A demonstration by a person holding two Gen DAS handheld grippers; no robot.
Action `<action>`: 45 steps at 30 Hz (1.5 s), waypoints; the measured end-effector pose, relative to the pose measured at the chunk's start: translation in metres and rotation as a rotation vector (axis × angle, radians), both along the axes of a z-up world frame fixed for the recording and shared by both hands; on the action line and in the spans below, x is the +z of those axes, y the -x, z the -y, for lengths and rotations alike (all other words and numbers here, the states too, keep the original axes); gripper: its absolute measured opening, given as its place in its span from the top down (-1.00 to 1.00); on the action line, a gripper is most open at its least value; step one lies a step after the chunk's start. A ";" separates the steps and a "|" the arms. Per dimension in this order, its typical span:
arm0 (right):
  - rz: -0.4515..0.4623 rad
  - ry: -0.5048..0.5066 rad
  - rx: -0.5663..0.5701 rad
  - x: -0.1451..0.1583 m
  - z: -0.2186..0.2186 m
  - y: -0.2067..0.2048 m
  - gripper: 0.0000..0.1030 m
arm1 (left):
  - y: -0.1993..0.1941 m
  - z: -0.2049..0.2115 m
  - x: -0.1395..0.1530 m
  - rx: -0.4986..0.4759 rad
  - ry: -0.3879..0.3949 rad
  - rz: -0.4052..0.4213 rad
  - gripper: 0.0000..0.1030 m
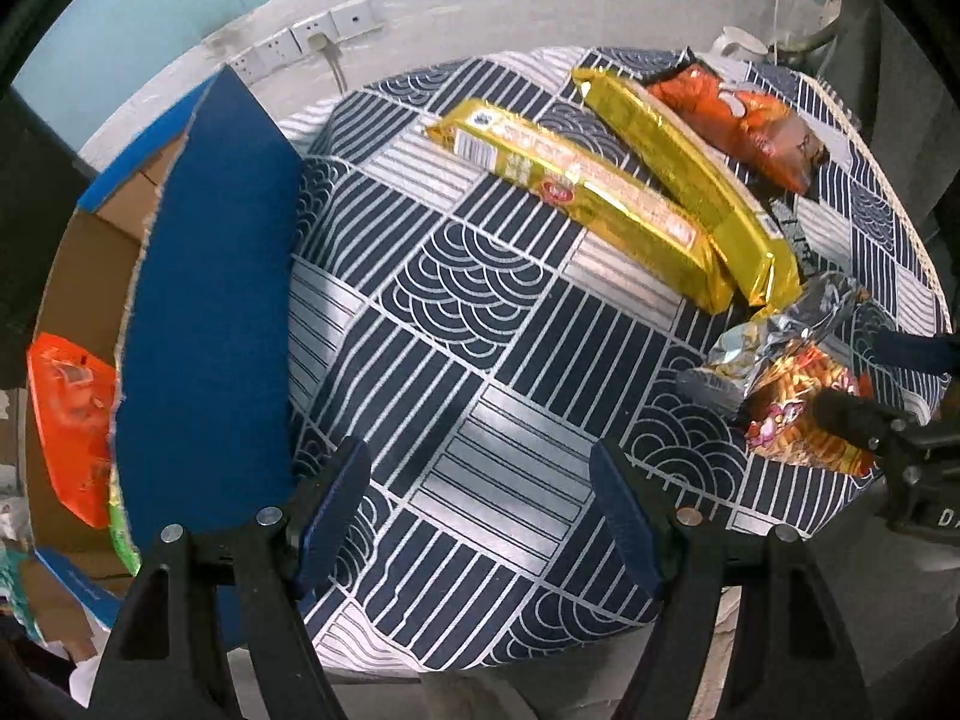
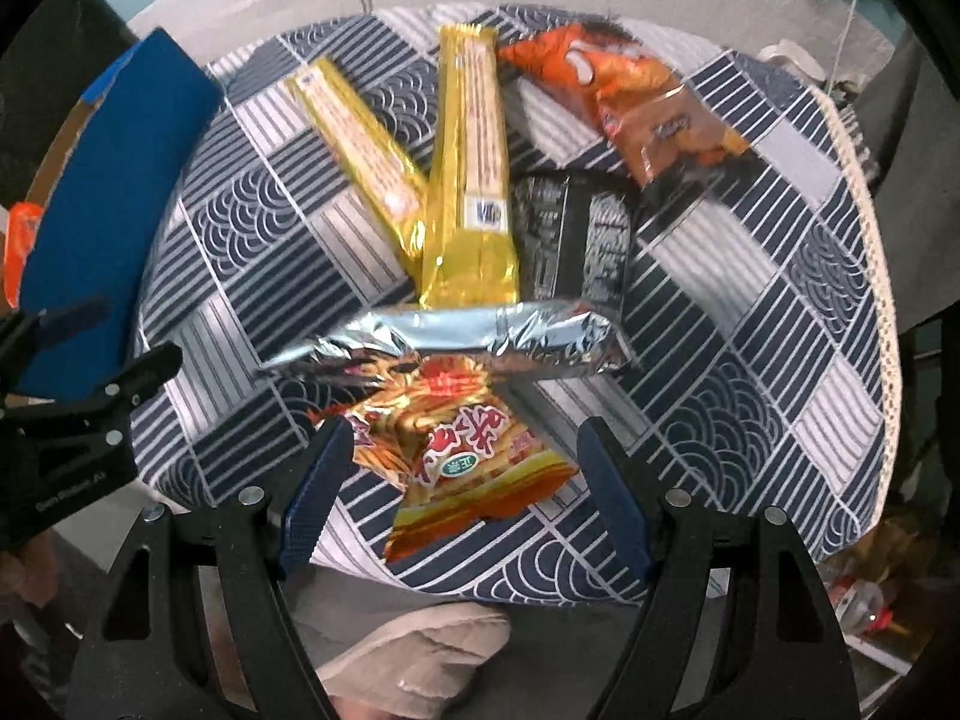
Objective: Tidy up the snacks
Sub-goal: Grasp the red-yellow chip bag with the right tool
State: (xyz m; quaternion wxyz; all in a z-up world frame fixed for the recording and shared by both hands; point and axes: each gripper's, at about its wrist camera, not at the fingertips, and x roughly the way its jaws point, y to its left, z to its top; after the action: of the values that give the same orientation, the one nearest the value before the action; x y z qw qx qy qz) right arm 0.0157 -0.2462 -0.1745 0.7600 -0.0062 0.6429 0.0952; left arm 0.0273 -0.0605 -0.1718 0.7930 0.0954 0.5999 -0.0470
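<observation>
Snacks lie on a round table with a navy-and-white patterned cloth (image 1: 456,324). My left gripper (image 1: 480,504) is open above bare cloth near the front edge, with nothing between its fingers. My right gripper (image 2: 465,498) is open, straddling a red-and-silver snack bag (image 2: 462,450) without its pads pressing on it. That bag (image 1: 792,396) and the right gripper (image 1: 858,378) show at the right of the left wrist view. Two gold biscuit packs (image 2: 360,138) (image 2: 474,180) lie in a V behind it. A black packet (image 2: 570,240) and an orange chip bag (image 2: 630,96) lie farther back.
A cardboard box with a blue flap (image 1: 204,300) stands against the table's left side, holding an orange packet (image 1: 72,420) and a green one (image 1: 123,534). Wall sockets (image 1: 312,39) are behind. A person's shoe (image 2: 420,642) is below the table's front edge. The left gripper (image 2: 132,330) is near the box.
</observation>
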 end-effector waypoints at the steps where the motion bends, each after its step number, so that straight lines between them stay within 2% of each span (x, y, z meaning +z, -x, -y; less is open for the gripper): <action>1: -0.005 0.000 0.004 -0.003 0.000 0.000 -0.50 | -0.001 0.000 -0.002 0.002 0.003 -0.007 -0.49; 11: -0.044 0.015 0.075 -0.033 -0.012 0.004 -0.49 | -0.002 0.005 -0.008 -0.013 -0.008 -0.032 -0.49; 12: -0.041 0.020 0.083 -0.034 -0.014 0.006 -0.40 | -0.002 0.006 -0.008 -0.013 -0.008 -0.033 -0.49; 14: -0.034 0.024 0.096 -0.033 -0.017 0.008 -0.34 | -0.004 0.006 -0.009 -0.013 -0.009 -0.035 -0.49; 17: -0.034 0.022 0.115 -0.031 -0.021 0.012 0.00 | -0.005 0.007 -0.006 -0.011 -0.006 -0.035 -0.49; 19: -0.034 0.013 0.115 -0.027 -0.022 0.013 0.10 | -0.004 0.007 -0.004 -0.008 -0.005 -0.030 -0.49; 28: -0.014 -0.046 0.111 -0.003 -0.029 0.021 0.16 | 0.002 0.004 0.000 0.006 -0.001 -0.023 -0.49; 32: 0.024 -0.091 0.089 0.018 -0.023 0.018 0.16 | 0.002 0.000 0.002 0.021 0.003 -0.019 -0.49; 38: 0.138 -0.103 -0.014 0.051 0.000 0.002 0.16 | -0.004 -0.008 0.000 0.075 0.029 -0.028 -0.49; 42: 0.180 -0.067 -0.076 0.055 0.022 -0.011 0.16 | -0.009 -0.006 -0.003 0.096 0.044 -0.031 -0.49; 45: 0.172 -0.070 -0.121 0.047 0.036 -0.020 0.16 | -0.016 -0.003 -0.005 0.113 0.056 -0.032 -0.49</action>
State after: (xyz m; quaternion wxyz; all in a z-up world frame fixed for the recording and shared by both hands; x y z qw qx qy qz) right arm 0.0358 -0.2824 -0.1274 0.8165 0.0510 0.5707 0.0704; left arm 0.0438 -0.0579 -0.1767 0.7870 0.0385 0.6153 -0.0205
